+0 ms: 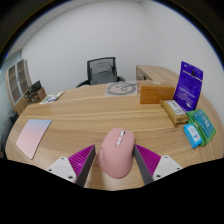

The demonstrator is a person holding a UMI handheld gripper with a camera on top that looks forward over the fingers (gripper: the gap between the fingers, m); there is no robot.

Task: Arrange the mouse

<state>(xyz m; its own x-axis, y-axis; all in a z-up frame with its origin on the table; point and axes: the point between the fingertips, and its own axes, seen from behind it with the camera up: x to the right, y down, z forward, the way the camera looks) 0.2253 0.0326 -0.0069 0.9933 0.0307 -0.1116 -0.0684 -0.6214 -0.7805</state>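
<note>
While the gripper (116, 165) hovers low over the near edge of the desk (95, 118), its two fingers stand apart, and the pink mouse (116, 152) sits between the purple pads (78, 163). A narrow gap appears to remain on each side of the mouse, so the jaws are judged open around it, not clamped; whether either pad touches the shell cannot be confirmed. The mouse rests on the wooden top, at the middle of the near edge, its scroll wheel pointing away toward the far edge.

Progress: the mouse is approached and framed by the fingers, but no final placement is evident. A pale mouse mat (33, 137) lies near the left edge of the desk, well apart from the mouse; it is a likely destination, though this is a judgement only. Closing, carrying and setting down appear to remain.

Surface and room: the desk has a light wood finish. Along the right edge lie a cardboard box (157, 92), an upright purple package (187, 85) and teal packets (199, 127). A black office chair (103, 70) stands beyond the far edge, against a plain white wall.
</note>
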